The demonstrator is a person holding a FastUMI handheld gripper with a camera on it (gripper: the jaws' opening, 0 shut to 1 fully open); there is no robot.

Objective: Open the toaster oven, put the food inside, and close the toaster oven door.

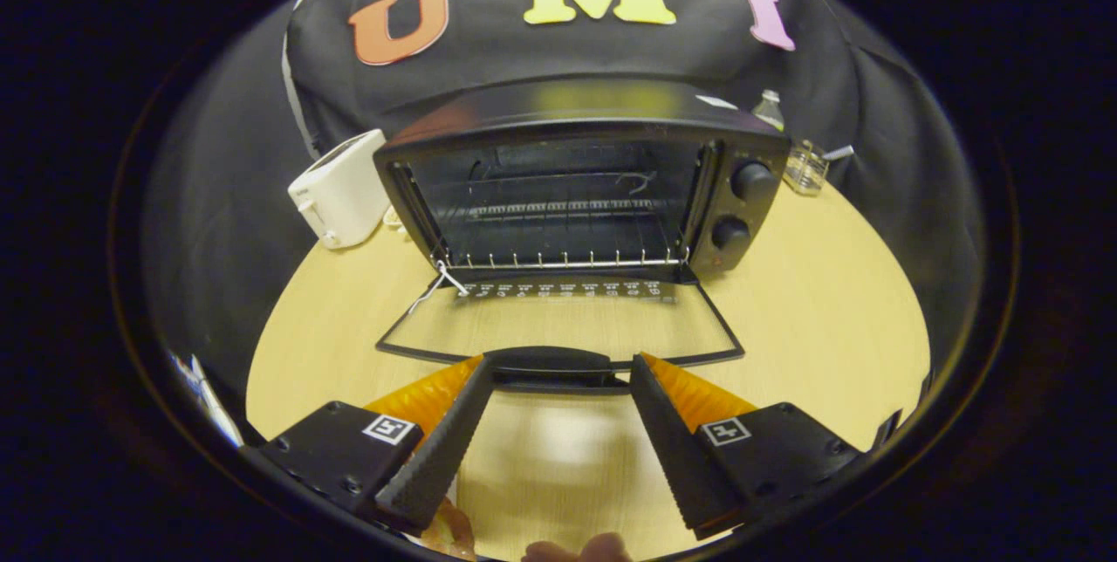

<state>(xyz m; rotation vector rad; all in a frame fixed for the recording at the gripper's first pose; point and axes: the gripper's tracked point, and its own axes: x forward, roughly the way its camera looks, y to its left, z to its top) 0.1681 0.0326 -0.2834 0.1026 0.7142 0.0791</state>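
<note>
Now you are finishing the opening: your gripper (558, 374) is spreading wide around the door handle (558, 367), toaster oven (585, 187) open; next, fetch food.

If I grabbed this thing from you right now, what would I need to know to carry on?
Tool: open, a finger at each end of the black door handle, not gripping.
Black toaster oven: on the round wooden table, its glass door folded down flat, wire rack bare.
Done: door opened.
Left: find the food, put it on the rack, close the door.
</note>
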